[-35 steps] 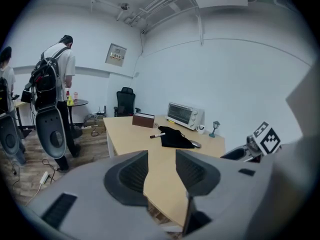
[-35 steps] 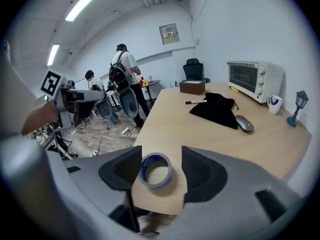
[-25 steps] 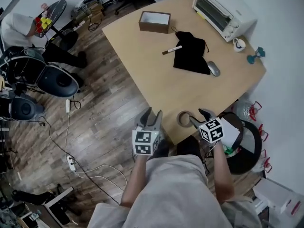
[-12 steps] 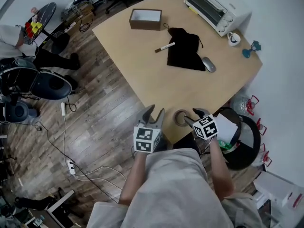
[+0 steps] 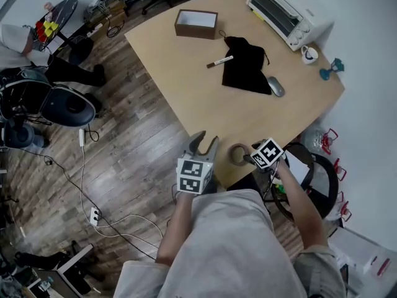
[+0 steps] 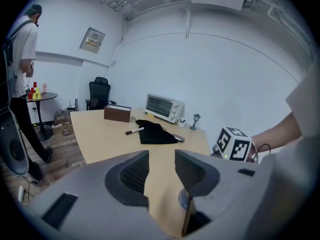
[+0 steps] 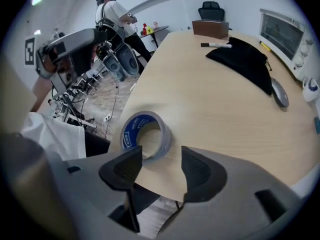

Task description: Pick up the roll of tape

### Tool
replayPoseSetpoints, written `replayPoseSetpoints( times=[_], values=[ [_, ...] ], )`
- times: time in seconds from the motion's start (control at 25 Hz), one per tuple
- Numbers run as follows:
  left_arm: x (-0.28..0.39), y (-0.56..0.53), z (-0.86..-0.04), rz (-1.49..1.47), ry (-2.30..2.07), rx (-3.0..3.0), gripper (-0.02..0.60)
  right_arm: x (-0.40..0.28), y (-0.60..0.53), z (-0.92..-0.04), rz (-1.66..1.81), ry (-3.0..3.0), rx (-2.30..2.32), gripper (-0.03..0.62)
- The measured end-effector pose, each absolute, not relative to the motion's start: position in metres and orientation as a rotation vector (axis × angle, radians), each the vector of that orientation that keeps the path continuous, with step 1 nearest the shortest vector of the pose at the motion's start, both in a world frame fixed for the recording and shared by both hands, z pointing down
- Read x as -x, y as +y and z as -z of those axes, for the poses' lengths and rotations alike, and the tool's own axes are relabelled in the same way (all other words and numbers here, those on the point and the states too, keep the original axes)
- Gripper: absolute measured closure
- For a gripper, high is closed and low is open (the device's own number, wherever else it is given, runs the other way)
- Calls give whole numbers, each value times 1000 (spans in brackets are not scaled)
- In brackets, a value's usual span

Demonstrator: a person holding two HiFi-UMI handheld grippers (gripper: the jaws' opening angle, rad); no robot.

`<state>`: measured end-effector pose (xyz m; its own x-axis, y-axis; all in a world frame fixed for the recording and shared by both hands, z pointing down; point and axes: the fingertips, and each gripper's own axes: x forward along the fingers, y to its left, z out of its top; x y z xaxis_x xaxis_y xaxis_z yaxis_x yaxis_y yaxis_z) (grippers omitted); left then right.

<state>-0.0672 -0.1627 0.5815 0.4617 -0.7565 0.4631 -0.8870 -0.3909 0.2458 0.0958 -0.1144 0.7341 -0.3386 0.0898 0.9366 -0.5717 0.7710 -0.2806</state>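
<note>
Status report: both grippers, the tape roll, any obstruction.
Left gripper open, empty. Right gripper open, just short of tape roll. Roll flat at table edge, ungrasped. Nothing between jaws and roll.

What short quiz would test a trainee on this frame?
1. True or false: the right gripper is shut on the tape.
2. Which lies next to the bag? A: mouse. B: spoon. C: phone.
3. Fill in: the left gripper holds ____.

Key
1. False. Its jaws are apart, and the tape lies on the table, not gripped.
2. A.
3. Nothing. Its jaws are apart and empty.
</note>
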Motion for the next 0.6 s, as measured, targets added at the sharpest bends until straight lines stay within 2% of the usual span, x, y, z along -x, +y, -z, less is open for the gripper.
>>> replayPoseSetpoints(
  times=[0.28,0.6],
  values=[
    [71,-157,-583,-413,-1364,-2262,425,-86,-116,-749,-801,-1687,-294,352],
    [73,-148,-581,-434,-1358,-2281,425,-86,-114,-756,-912,-1661,-338,392]
  ],
)
